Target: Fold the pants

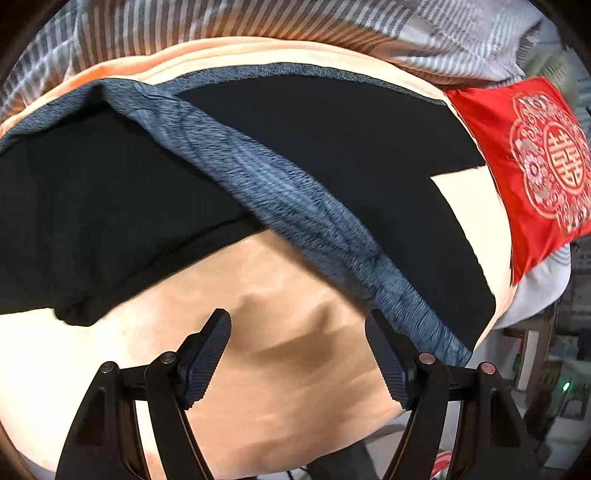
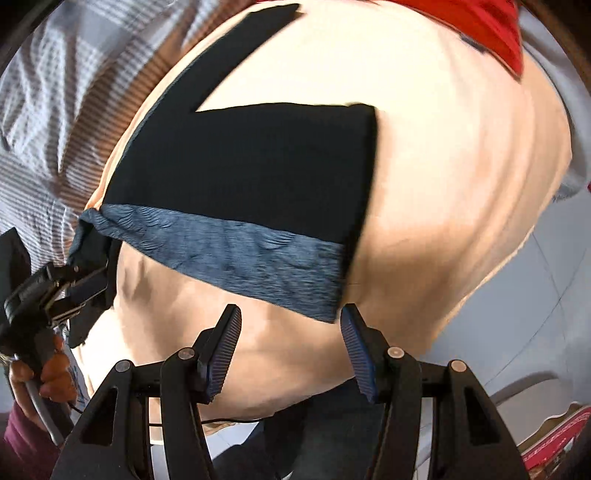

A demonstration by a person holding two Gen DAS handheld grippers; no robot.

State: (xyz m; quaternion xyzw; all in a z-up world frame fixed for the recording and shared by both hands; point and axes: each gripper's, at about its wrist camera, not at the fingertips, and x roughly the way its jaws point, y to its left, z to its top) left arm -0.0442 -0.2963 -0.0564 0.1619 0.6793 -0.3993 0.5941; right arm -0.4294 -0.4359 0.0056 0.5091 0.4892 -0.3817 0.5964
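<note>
Black pants (image 1: 351, 147) with a blue-grey waistband (image 1: 280, 206) lie on a peach sheet (image 1: 280, 369). In the left wrist view the waistband runs diagonally, partly lifted and folded over the black cloth. My left gripper (image 1: 297, 325) is open and empty, its right finger touching the waistband's lower end. In the right wrist view the pants (image 2: 240, 166) lie flat with the waistband (image 2: 236, 254) nearest. My right gripper (image 2: 290, 321) is open and empty just below the waistband's right corner. The left gripper (image 2: 74, 284) also shows there at the waistband's left end.
A striped grey-white duvet (image 1: 258, 22) lies behind the sheet. A red embroidered pillow (image 1: 532, 155) sits at the right, also seen in the right wrist view (image 2: 480, 22). The bed edge and room clutter (image 1: 554, 387) lie at the lower right.
</note>
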